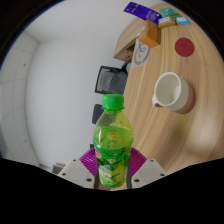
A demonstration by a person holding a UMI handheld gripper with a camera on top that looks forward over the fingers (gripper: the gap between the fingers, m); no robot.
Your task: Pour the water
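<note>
Holding the green bottle (111, 142) clamped between its fingers, the gripper (111, 172) had it lifted upright, cap on, near the wooden table's (140, 90) edge. Pouring hadn't started, I'd say: the white mug (172, 92) sat ahead on the table, well apart. Bottle looked like glossy, see-through plastic; mug smooth ceramic.

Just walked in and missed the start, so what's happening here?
A hand-held gripper has its jaws closed on a green plastic bottle with a green cap, holding it upright above the floor. Beyond it, a white ceramic mug sits on the round wooden table, apart from the bottle. No water is being poured yet.
</note>
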